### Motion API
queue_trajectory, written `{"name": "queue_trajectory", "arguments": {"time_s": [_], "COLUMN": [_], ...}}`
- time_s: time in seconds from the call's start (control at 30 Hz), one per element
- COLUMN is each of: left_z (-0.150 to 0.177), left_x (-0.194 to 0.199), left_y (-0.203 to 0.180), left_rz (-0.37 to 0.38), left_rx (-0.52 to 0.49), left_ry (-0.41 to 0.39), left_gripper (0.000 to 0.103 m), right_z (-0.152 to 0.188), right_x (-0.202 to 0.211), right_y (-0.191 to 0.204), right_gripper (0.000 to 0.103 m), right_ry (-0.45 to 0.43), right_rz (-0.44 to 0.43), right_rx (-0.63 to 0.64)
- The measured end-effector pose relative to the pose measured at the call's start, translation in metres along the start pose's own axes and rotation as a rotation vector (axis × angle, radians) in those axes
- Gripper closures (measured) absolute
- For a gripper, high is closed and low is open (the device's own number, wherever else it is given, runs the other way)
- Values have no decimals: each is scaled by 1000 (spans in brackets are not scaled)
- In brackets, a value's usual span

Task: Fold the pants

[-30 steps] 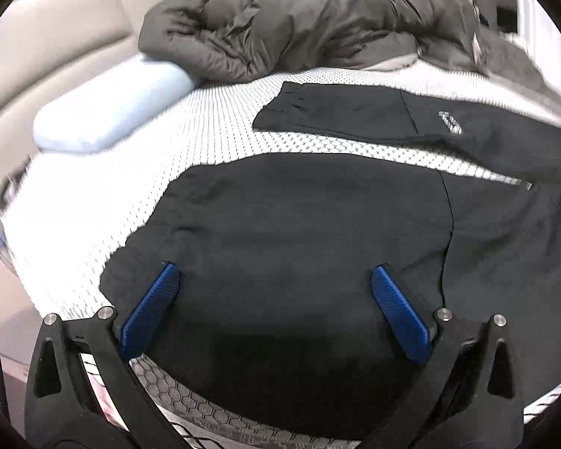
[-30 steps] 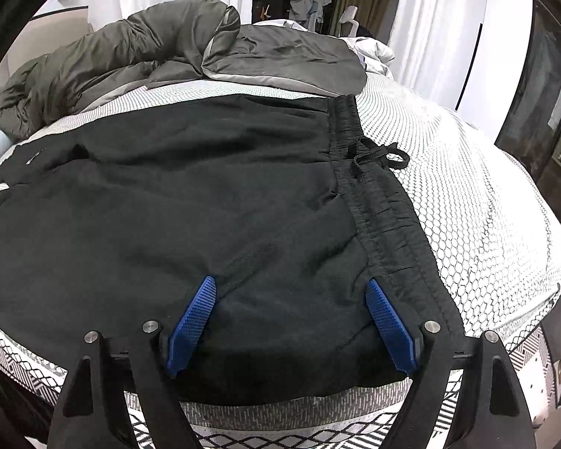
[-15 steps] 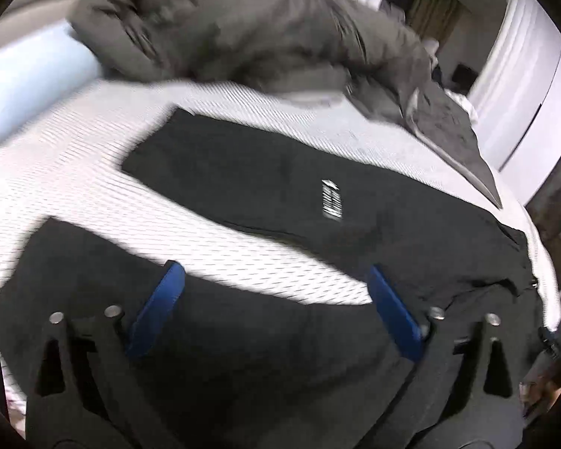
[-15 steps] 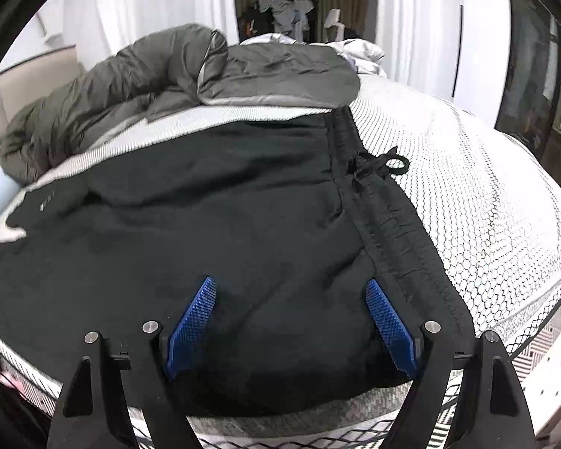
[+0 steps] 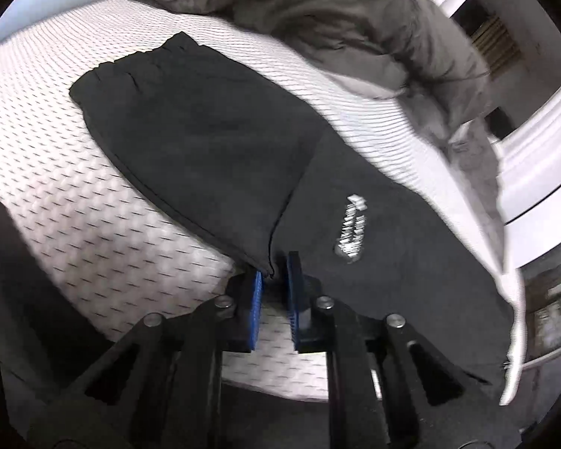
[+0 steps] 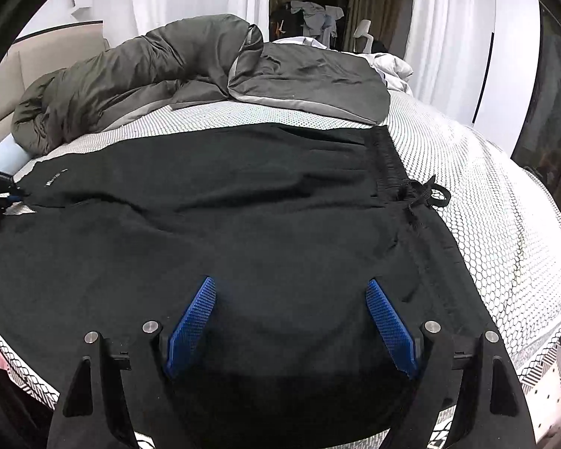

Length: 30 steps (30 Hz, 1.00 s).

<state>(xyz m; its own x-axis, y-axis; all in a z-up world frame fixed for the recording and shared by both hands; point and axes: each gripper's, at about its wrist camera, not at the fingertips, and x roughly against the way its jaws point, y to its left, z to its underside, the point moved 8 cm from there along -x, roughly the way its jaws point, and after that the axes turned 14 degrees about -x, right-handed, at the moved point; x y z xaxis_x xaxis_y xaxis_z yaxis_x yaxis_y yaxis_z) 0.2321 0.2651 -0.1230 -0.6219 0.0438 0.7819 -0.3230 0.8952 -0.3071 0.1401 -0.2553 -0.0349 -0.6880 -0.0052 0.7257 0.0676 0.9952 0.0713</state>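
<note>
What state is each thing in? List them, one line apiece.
Black fabric pants: spread flat on the bed, legs apart, not yet folded.
Black drawstring: tied, lying on the mattress beside the waistband.
Grey puffy duvet: bunched up behind the pants.
White mesh-patterned mattress: bare of sheets.
Left gripper: fingers just been closing, nearly shut at the edge of a pant leg.
Right gripper: open, above the pants.

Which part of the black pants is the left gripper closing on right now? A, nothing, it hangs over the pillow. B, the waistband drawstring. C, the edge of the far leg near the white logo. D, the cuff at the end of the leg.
C: the left gripper, whose jaws have just been closing, has its blue pads nipping the edge of the black pants by the white logo.
</note>
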Motion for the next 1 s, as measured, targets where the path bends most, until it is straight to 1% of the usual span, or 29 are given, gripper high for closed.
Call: {"name": "queue_trajectory", "arguments": {"time_s": [0.03, 0.07, 0.1, 0.13, 0.17, 0.2, 0.23, 0.27, 0.33, 0.4, 0.43, 0.47, 0.5, 0.53, 0.57, 0.6, 0.63, 0.7, 0.73, 0.8, 0.83, 0.87, 0.9, 0.93, 1.0], "left_z": [-1, -2, 0, 3, 6, 11, 17, 23, 41, 61, 71, 83, 92, 102, 110, 117, 122, 128, 128, 128, 127, 127, 128, 128, 131], "left_x": [-1, 3, 12, 19, 30, 44, 58, 72, 91, 98, 97, 94, 92, 92, 87, 84, 82, 90, 96, 109, 115, 119, 127, 132, 146], "left_y": [1, 1, -3, -6, -9, -10, -8, -10, -20, -41, -57, -76, -91, -95, -98, -97, -92, -78, -69, -38, -24, -6, 13, 28, 56], "left_rz": [8, 13, -2, -11, -18, -24, -29, -42, -50, -58, -52, -37, -23, -26, -45, -60, -75, -91, -106, -187, -206, -219, -226, -241, -282], "left_rx": [-5, -7, -28, -53, -79, -94, -109, -137, -211, -321, -398, -502, -584, -622, -658, -670, -674, -664, -655, -604, -578, -542, -495, -465, -403], "left_ry": [9, 6, 6, 3, -6, -30, -61, -92, -123, -130, -125, -116, -103, -91, -57, -31, -9, -14, -23, -41, -45, -53, -63, -73, -88], "left_gripper": [90, 86, 84, 72, 51, 41, 28, 24, 23, 22, 22, 22, 22, 22, 22, 22, 22, 20, 18, 12, 7, 3, 2, 2, 2], "right_z": [0, 1, 1, 1, 2, 1, 1, 0, 1, 6, 8, 13, 18, 25, 31, 36, 41, 41, 38, 27, 22, 18, 15, 13, 12], "right_x": [0, 0, -1, 0, 0, 0, 1, 3, 5, 6, 6, 7, 6, 4, 2, -1, -4, -4, -4, -5, -5, -5, -4, -1, 6], "right_y": [-1, -2, -3, -4, -5, -6, -6, -6, -1, 16, 27, 41, 54, 67, 74, 78, 78, 67, 56, 17, -6, -23, -38, -50, -58], "right_gripper": [18, 18, 18, 18, 18, 18, 18, 18, 18, 18, 18, 18, 18, 18, 18, 18, 18, 18, 18, 18, 16, 16, 15, 15, 15], "right_ry": [3, 7, 8, 9, 14, 16, 16, 14, 18, 16, 14, 17, 28, 51, 74, 86, 88, 82, 75, 44, 34, 30, 30, 30, 22], "right_rz": [-2, -3, -2, -4, -11, -15, -19, -34, -53, -54, -58, -71, -95, -121, -131, -116, -83, -54, -27, 91, 155, 198, 222, 229, 228], "right_rx": [-4, -7, -8, -12, -20, -29, -37, -46, -43, 27, 71, 117, 154, 190, 224, 264, 305, 308, 290, 233, 197, 163, 129, 105, 100]}}
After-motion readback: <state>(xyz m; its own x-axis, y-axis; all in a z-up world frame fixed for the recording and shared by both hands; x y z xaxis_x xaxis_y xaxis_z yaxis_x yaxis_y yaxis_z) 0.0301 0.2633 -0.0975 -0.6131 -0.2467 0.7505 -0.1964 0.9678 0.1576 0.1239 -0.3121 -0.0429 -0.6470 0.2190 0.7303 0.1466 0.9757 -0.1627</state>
